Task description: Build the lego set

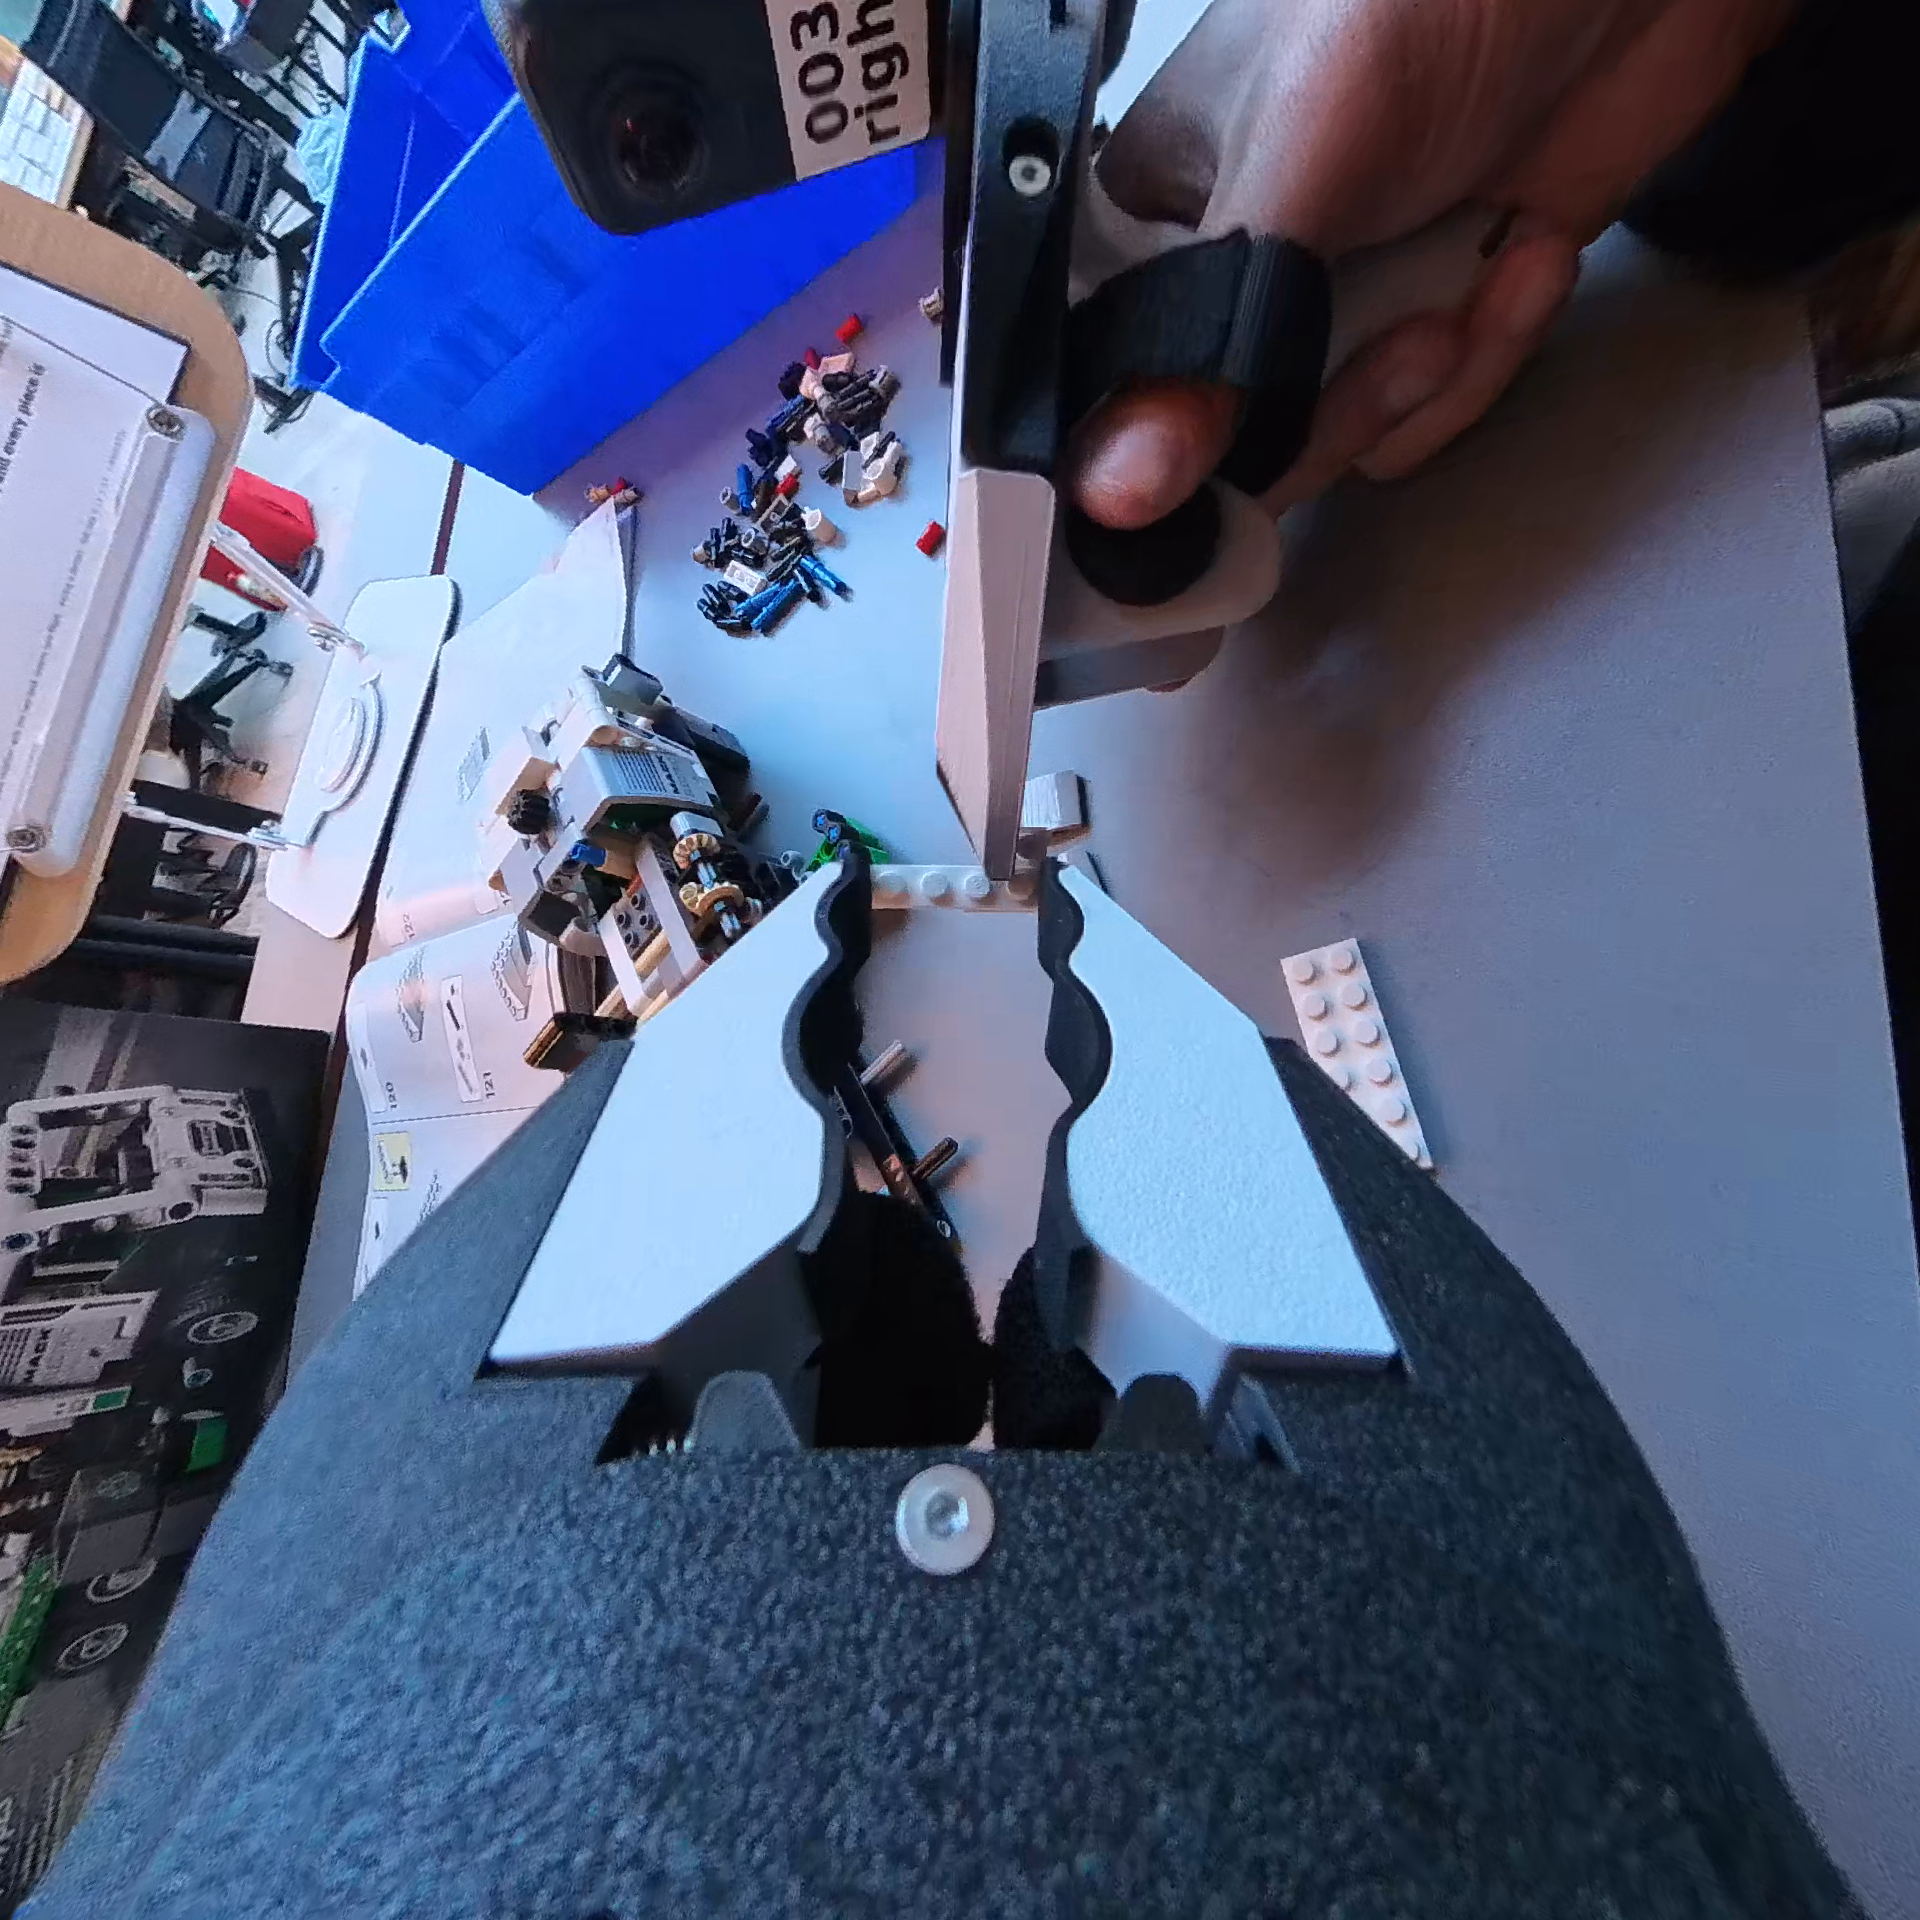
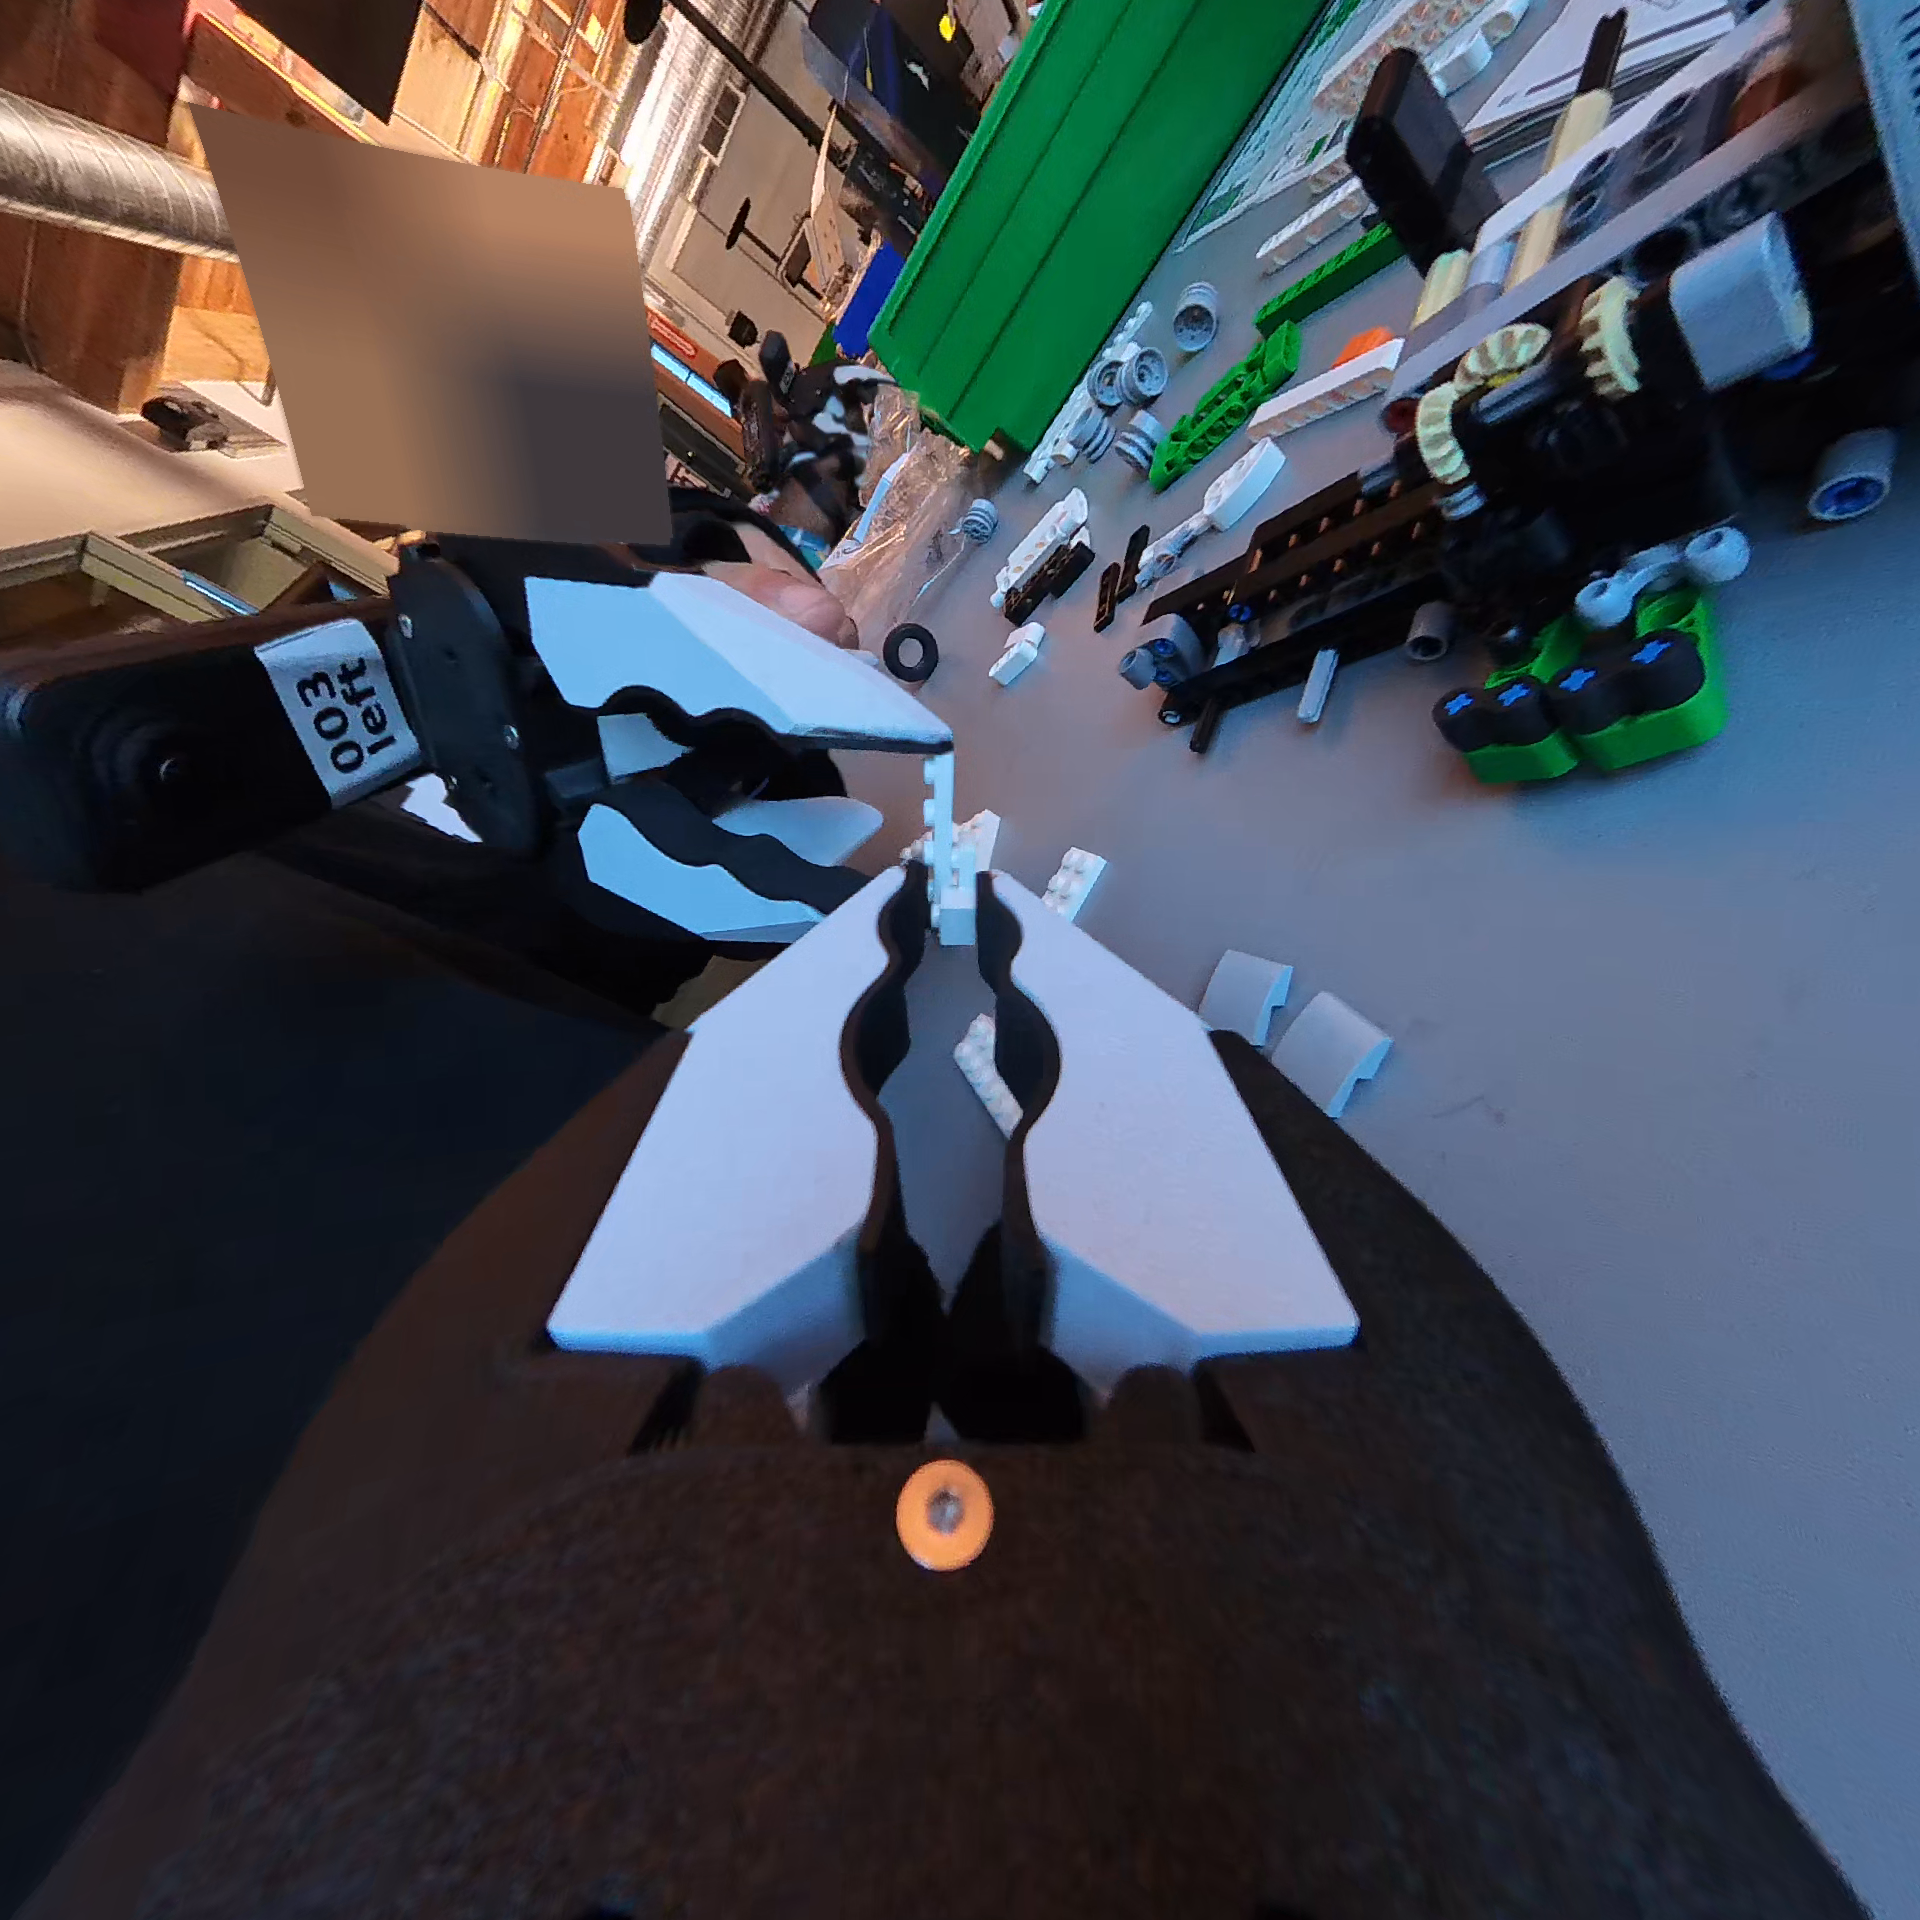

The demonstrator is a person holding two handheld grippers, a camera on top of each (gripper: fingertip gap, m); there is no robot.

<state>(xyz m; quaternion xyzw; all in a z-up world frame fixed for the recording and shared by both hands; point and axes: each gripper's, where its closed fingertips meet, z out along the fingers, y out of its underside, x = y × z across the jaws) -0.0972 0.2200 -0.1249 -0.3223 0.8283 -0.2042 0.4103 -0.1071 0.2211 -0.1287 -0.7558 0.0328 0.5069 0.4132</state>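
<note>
My left gripper [image 1: 951,883], nearest the lens with its white fingers and wavy black pads, spans a long white studded plate [image 1: 951,888] end to end, fingertips closed on it and holding it clear of the grey table [image 1: 1558,935]. My right gripper [image 2: 948,899] meets that same plate at its end, fingertips clamped on a small white brick [image 2: 958,904] pressed against it; in the left wrist view its white finger comes down onto the plate's right-hand studs. Just right of the plate on the table lies a flat white wedge plate with studs [image 1: 1356,1044]. Left of the plate stands the partly built truck chassis of black, grey and tan parts [image 1: 623,831], an open instruction booklet [image 1: 436,1049] beneath it. Beyond the plate lies a heap of small black, blue and tan pins [image 1: 805,488], and farther still blue plastic bins [image 1: 582,260].
</note>
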